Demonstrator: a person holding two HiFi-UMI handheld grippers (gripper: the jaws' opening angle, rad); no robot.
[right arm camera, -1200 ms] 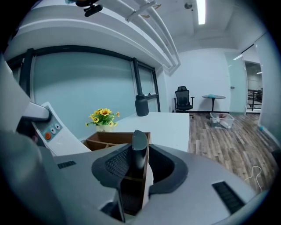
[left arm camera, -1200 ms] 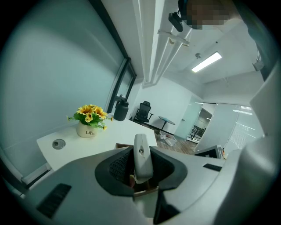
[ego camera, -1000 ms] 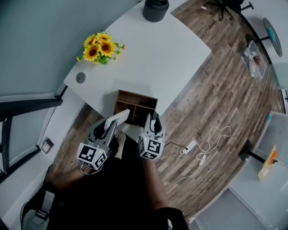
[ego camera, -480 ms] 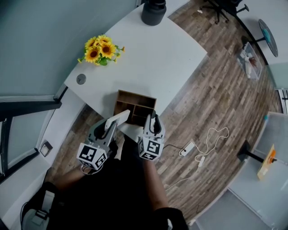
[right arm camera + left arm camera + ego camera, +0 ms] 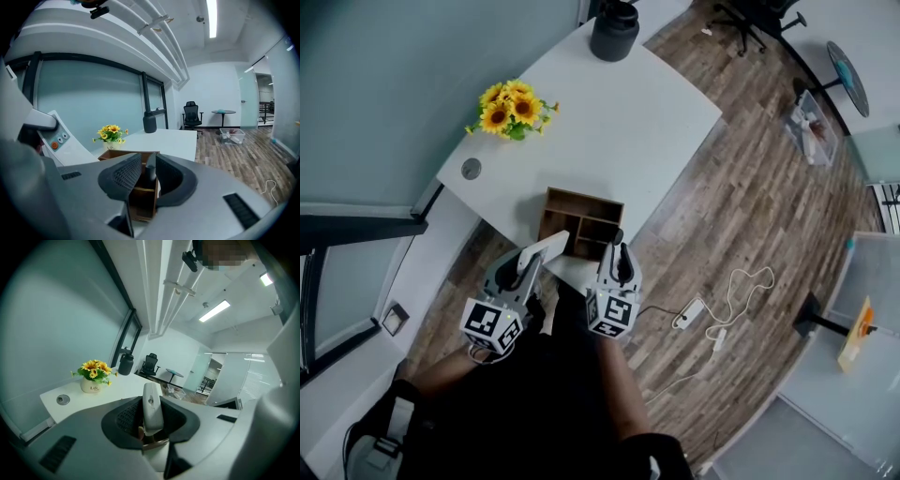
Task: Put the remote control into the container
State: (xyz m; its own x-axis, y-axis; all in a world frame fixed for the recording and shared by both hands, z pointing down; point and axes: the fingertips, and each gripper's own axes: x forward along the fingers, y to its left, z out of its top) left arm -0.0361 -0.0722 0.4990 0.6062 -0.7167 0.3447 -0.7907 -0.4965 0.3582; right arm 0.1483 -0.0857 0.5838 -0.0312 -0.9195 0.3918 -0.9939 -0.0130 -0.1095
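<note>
1 remote (image 5: 151, 401) in L gripper (image 5: 151, 417); R gripper (image 5: 148, 171) agape by container (image 5: 579, 197).

My left claw (image 5: 151, 420) is clamped on the remote control (image 5: 152, 401); it stands upright between my dark ribbed pads, narrow white edge toward me, a small round button near its top; beyond it spreads the white desk (image 5: 101, 397); at ten o'clock from the remote a pot of sunflowers (image 5: 93, 377) stands on that desk; a round cable hole (image 5: 62, 400) lies at nine o'clock; a dark jug (image 5: 125, 363) sits at eleven; an office chair (image 5: 150, 364) shows at twelve; a ceiling light strip (image 5: 214, 311) glows at one o'clock.
</note>
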